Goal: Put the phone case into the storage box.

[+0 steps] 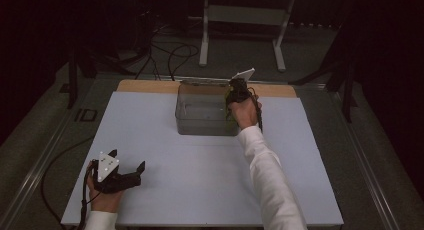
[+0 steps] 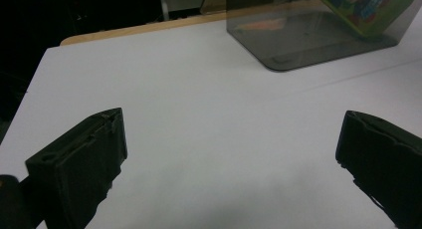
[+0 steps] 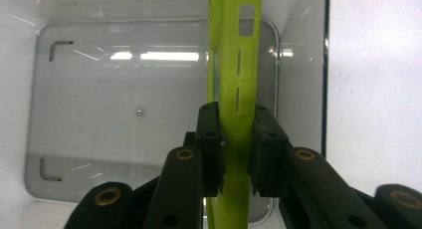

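Observation:
A clear, smoky plastic bin stands at the back middle of the white table top. My right gripper points down into its right end, shut on a lime-green flat case held on edge. In the right gripper view the two pads clamp the case's thin sides above the bin's bare floor. In the left gripper view the bin is at the upper right, with the case's colourful printed face inside it. My left gripper rests at the front left, open with nothing between its fingers.
The white sheet covers most of the table, and a wooden strip shows along its back edge. Behind the table a metal stand and loose cables are on the dark floor.

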The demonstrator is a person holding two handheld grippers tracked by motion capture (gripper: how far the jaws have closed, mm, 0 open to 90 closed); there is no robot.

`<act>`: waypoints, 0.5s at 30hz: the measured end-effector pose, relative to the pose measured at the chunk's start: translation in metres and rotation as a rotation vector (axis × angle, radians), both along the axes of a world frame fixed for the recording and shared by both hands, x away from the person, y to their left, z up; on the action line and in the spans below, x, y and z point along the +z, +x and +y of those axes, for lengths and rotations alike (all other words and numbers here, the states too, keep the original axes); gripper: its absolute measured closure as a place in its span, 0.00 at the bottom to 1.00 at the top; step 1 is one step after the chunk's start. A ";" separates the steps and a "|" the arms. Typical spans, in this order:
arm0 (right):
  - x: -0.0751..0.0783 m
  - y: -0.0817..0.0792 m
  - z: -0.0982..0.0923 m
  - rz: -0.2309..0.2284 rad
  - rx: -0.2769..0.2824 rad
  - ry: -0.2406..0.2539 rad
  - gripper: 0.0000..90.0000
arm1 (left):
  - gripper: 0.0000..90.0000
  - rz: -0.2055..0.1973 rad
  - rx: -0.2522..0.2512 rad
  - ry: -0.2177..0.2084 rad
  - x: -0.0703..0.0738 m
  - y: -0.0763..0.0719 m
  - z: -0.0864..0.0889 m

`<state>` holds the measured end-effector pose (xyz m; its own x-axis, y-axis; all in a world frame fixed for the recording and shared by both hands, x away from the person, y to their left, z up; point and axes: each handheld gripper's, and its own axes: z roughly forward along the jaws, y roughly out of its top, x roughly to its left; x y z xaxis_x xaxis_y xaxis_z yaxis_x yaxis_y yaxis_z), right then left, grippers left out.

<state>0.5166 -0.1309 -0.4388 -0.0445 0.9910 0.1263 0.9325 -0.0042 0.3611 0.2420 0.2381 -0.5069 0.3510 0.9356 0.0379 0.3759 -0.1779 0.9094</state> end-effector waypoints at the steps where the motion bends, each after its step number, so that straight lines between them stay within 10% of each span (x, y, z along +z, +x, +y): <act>1: 0.000 0.000 -0.001 0.002 0.000 0.004 0.86 | 0.00 0.000 0.000 0.000 0.000 0.000 0.000; 15: -0.004 0.000 -0.004 0.016 -0.021 -0.011 0.85 | 0.00 -0.001 0.000 -0.001 0.000 0.000 0.000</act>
<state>0.5169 -0.1350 -0.4423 -0.0219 0.9930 0.1162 0.9378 -0.0198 0.3466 0.2417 0.2382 -0.5067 0.3506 0.9358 0.0373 0.3751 -0.1768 0.9100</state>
